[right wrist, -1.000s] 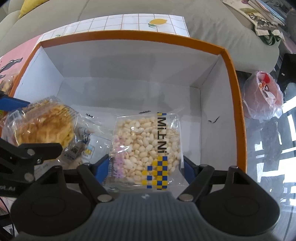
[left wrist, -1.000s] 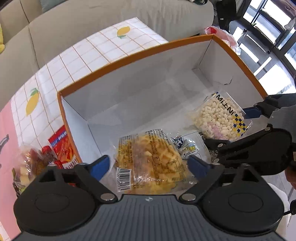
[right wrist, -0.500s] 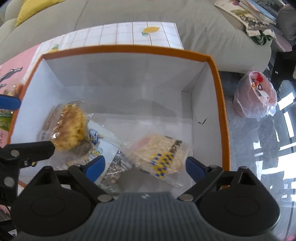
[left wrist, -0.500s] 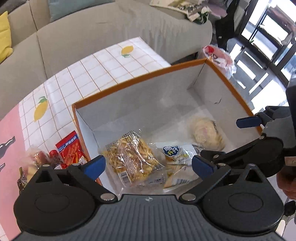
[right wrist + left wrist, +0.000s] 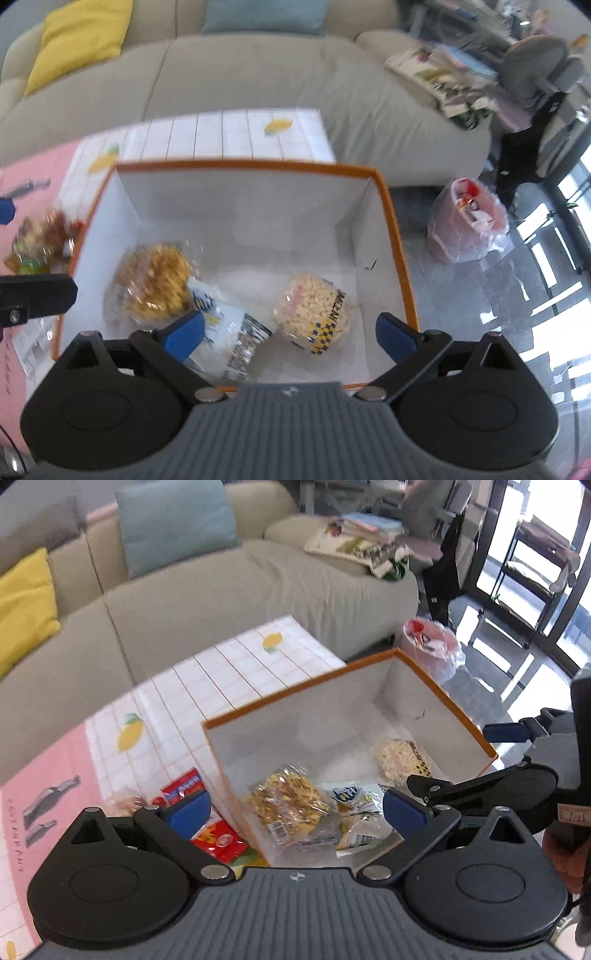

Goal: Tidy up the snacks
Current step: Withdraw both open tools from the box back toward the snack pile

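My left gripper (image 5: pixel 295 810) hangs with jaws apart and nothing between them above the orange-rimmed box (image 5: pixel 295 690). Inside lie a yellow snack bag (image 5: pixel 286 799) and a checkered puffs bag (image 5: pixel 400 755); red packets (image 5: pixel 218 840) sit outside.

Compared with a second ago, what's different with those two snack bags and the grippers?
Both bags were let go: the yellow snack bag and the white puffed-snack bag now lie loose in the orange-rimmed box. The left gripper and right gripper have lifted away, open and empty. The box and the snacks outside it stayed put.
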A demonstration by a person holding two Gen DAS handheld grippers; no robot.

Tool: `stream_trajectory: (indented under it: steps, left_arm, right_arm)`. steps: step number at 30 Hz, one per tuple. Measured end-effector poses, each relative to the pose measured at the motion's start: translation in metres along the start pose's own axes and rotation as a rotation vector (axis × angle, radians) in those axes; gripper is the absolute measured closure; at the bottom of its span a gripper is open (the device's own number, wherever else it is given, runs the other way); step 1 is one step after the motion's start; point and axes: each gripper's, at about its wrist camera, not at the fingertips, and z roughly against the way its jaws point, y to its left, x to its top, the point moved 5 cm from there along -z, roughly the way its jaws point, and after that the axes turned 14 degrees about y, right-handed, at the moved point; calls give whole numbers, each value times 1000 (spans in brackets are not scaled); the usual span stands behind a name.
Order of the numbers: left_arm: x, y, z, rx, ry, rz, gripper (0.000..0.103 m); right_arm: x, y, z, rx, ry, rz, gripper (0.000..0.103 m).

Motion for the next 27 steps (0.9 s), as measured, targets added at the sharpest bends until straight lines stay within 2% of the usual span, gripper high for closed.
stream_trajectory:
  steps: [5, 9, 15, 20, 27]
  left_arm:
    - [-20, 11, 33, 22, -86, 34, 0]
    - [-39, 25, 54, 67, -144, 71, 0]
    - [-76, 57, 67, 110, -186, 162, 0]
    - [-108, 86, 79, 151, -225, 253, 0]
    - [-149, 113, 82, 157, -251, 316, 0]
  right_arm:
    - [-18, 23, 30, 7, -128, -39, 6]
    - [-32, 44, 48, 30, -201, -63, 6]
    - [-53, 81, 74, 67, -303, -92, 6]
    - [-69, 115, 79, 46, -349, -62, 6]
    - [-87, 155, 71, 87, -352, -7, 6]
